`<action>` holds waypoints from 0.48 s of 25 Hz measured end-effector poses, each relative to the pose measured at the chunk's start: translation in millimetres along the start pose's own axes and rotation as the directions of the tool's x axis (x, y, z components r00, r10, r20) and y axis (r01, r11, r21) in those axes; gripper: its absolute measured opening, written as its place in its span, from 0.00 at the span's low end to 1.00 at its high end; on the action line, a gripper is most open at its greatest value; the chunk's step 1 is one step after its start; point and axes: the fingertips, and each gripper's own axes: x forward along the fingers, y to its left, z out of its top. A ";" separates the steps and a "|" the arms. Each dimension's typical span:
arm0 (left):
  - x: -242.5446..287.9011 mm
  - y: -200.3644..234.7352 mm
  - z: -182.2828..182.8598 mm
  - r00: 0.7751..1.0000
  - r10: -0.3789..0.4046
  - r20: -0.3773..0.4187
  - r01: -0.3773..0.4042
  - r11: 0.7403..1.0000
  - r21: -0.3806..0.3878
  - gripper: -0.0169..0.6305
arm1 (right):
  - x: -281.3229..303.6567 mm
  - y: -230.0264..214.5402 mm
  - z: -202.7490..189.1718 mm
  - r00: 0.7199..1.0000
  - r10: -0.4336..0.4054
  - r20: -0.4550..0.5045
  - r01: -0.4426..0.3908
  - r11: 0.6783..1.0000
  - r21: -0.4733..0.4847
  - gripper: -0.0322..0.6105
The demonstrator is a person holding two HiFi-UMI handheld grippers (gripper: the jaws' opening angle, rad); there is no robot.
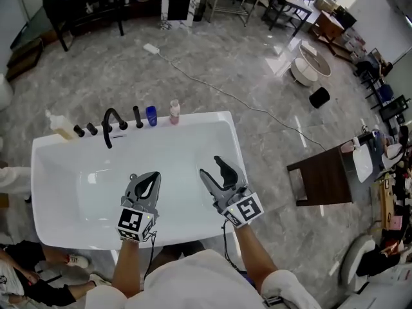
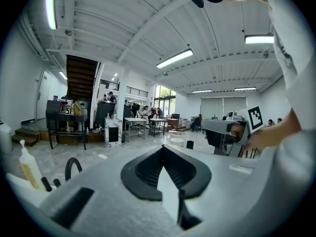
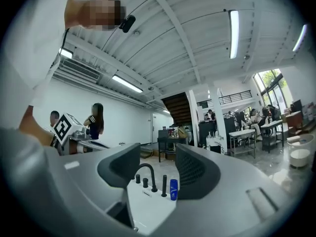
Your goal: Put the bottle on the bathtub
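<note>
Your left gripper [image 1: 153, 176] and right gripper [image 1: 212, 167] are built alike. Each has a grey plastic body and curved jaws lined with black ribbed pads [image 3: 193, 170]. At the rear of each sits a white cube [image 1: 134, 223] printed with black square markers, and a thin black cable [image 1: 152, 250] trails back from each one. You wear a white shirt [image 1: 187, 279] whose sleeves leave your forearms uncovered.

Blue bottle [image 1: 151, 116] upright on white bathtub [image 1: 207, 122] rim (far edge).
</note>
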 end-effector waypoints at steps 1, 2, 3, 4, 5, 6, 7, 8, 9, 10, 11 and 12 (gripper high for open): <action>-4.1 -4.4 4.0 1.000 -0.007 0.006 0.007 1.000 0.001 0.04 | -5.0 7.6 6.4 1.000 0.006 0.002 -0.006 1.000 0.006 0.40; -7.9 -8.3 8.8 1.000 -0.014 0.013 0.014 1.000 0.005 0.04 | -8.8 14.8 12.8 1.000 0.011 0.007 -0.011 1.000 0.019 0.40; -11.5 -11.4 15.2 1.000 -0.021 0.022 0.021 1.000 0.013 0.04 | -11.3 22.0 19.4 1.000 0.014 0.017 -0.015 0.999 0.038 0.38; -15.3 -13.4 22.3 0.999 -0.026 0.033 0.025 0.999 0.023 0.04 | -12.6 29.9 26.3 0.999 0.018 0.028 -0.019 0.998 0.054 0.36; -19.3 -14.2 29.3 0.999 -0.028 0.043 0.026 0.999 0.034 0.04 | -13.1 38.3 33.2 0.999 0.023 0.039 -0.025 0.998 0.058 0.34; -23.4 -14.3 35.8 0.998 -0.028 0.054 0.026 0.999 0.044 0.04 | -13.3 46.6 40.0 0.998 0.029 0.047 -0.031 0.998 0.052 0.32; -27.8 -14.2 40.7 0.998 -0.028 0.064 0.025 0.998 0.052 0.04 | -14.0 54.2 46.4 0.998 0.035 0.055 -0.037 0.998 0.042 0.31; -32.4 -14.4 43.4 0.997 -0.028 0.071 0.023 0.998 0.058 0.04 | -15.8 60.8 52.3 0.997 0.040 0.063 -0.042 0.999 0.033 0.30; -37.1 -15.3 44.9 0.997 -0.027 0.075 0.023 0.998 0.063 0.04 | -18.5 66.2 57.7 0.997 0.043 0.071 -0.045 0.999 0.026 0.28; -41.7 -16.5 46.1 0.997 -0.027 0.079 0.022 0.998 0.065 0.04 | -21.2 70.6 62.8 0.996 0.045 0.078 -0.047 0.999 0.019 0.27; -46.2 -17.5 47.6 0.996 -0.026 0.083 0.021 0.998 0.065 0.04 | -23.3 74.4 67.2 0.995 0.049 0.082 -0.050 0.999 0.015 0.25; -50.6 -18.4 48.9 0.996 -0.025 0.086 0.019 0.998 0.064 0.04 | -24.5 77.8 71.0 0.995 0.053 0.084 -0.054 0.998 0.013 0.23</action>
